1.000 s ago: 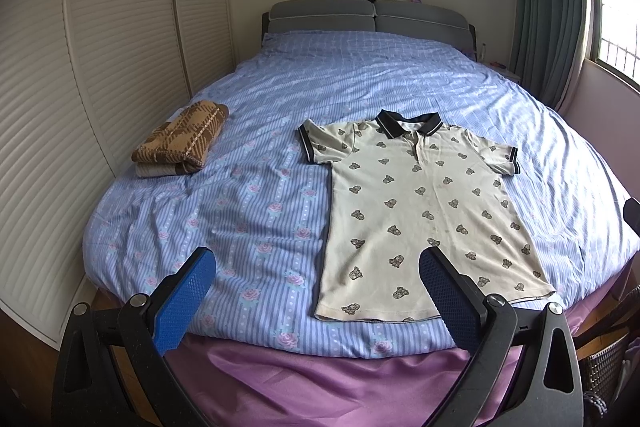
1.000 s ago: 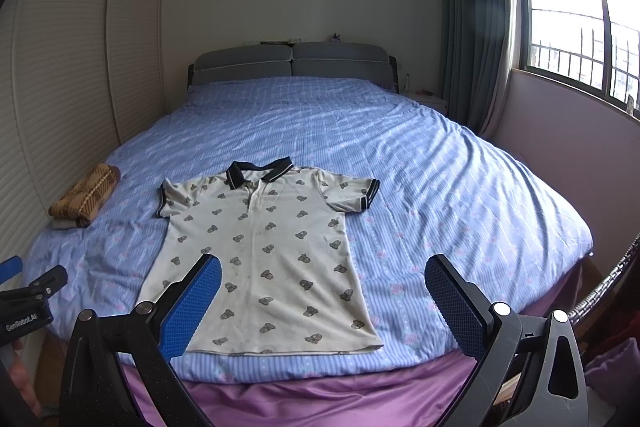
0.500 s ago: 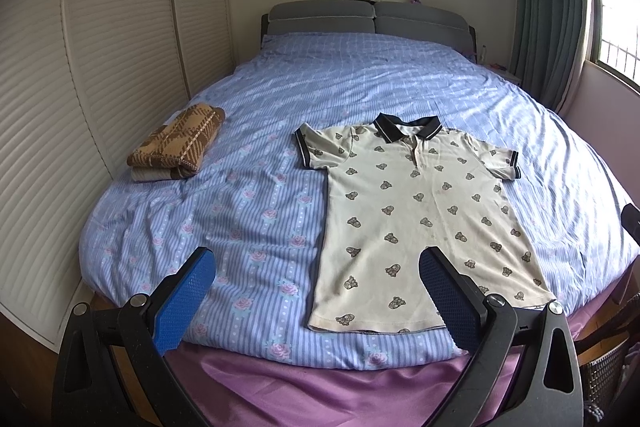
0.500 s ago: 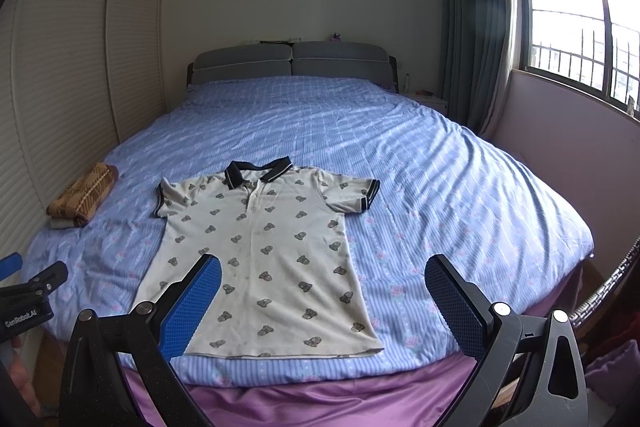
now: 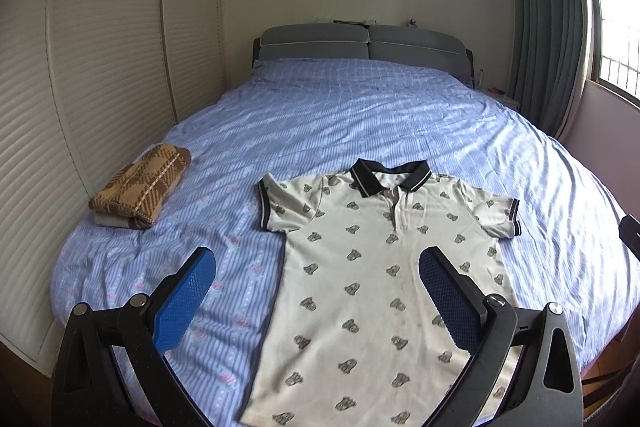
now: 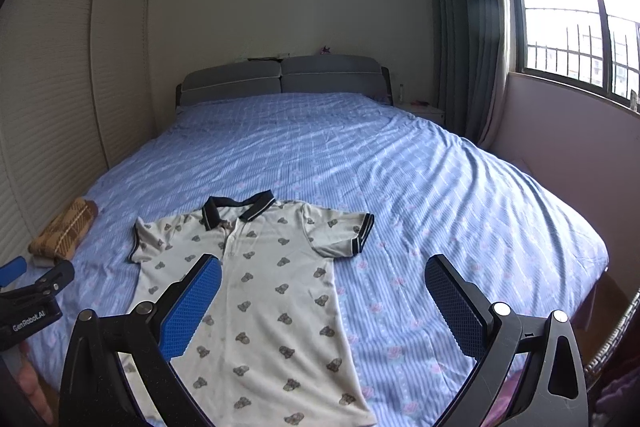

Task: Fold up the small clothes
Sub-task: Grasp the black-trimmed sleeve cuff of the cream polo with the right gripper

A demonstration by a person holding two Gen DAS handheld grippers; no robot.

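Note:
A cream polo shirt with bear prints and a dark collar lies flat, face up, on the blue bed; it also shows in the right wrist view. My left gripper is open and empty, hovering over the shirt's lower left part. My right gripper is open and empty, over the shirt's right side and hem. The left gripper's body shows at the left edge of the right wrist view.
A folded brown plaid garment lies on the bed's left side, also in the right wrist view. Louvred wardrobe doors stand left, the grey headboard far back, curtains and window right.
Both grippers have moved forward toward the bed, so the shirt looks larger and its hem has dropped to the frame's bottom. The jaws stayed open. The shirt has not moved.

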